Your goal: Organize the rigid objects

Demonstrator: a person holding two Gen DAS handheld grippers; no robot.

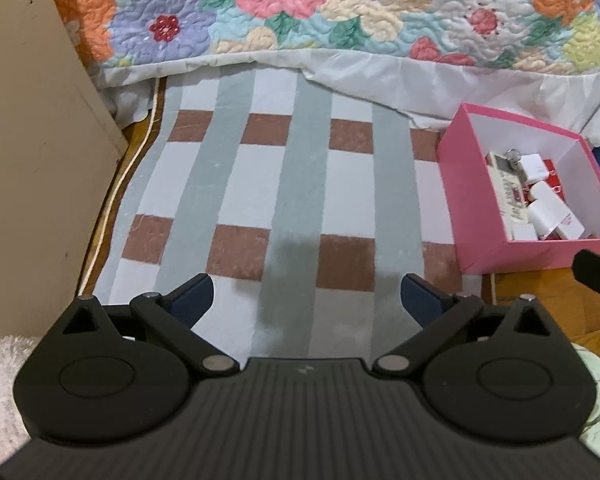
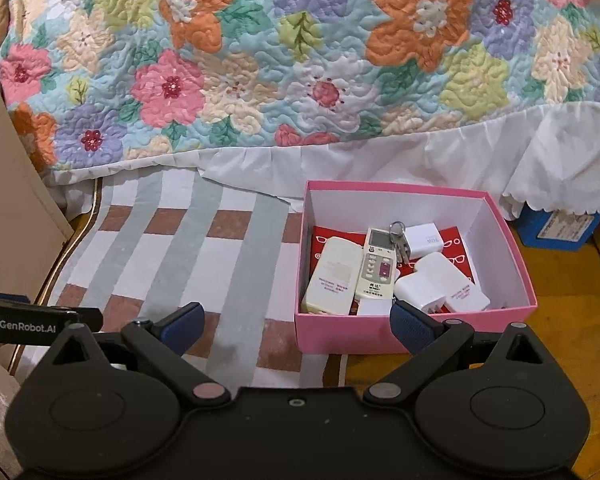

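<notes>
Both my claws wide and empty.
Left claw (image 1: 307, 294) over the rug (image 1: 260, 184); right claw (image 2: 297, 322) near the pink box (image 2: 420, 336) of remotes.

The pink box (image 2: 412, 332) looks like smooth, matt card. The remotes (image 2: 332, 276) inside are shiny plastic. The rug (image 1: 260, 184) is soft cloth; the floor (image 2: 572, 344) is glossy wood.
</notes>
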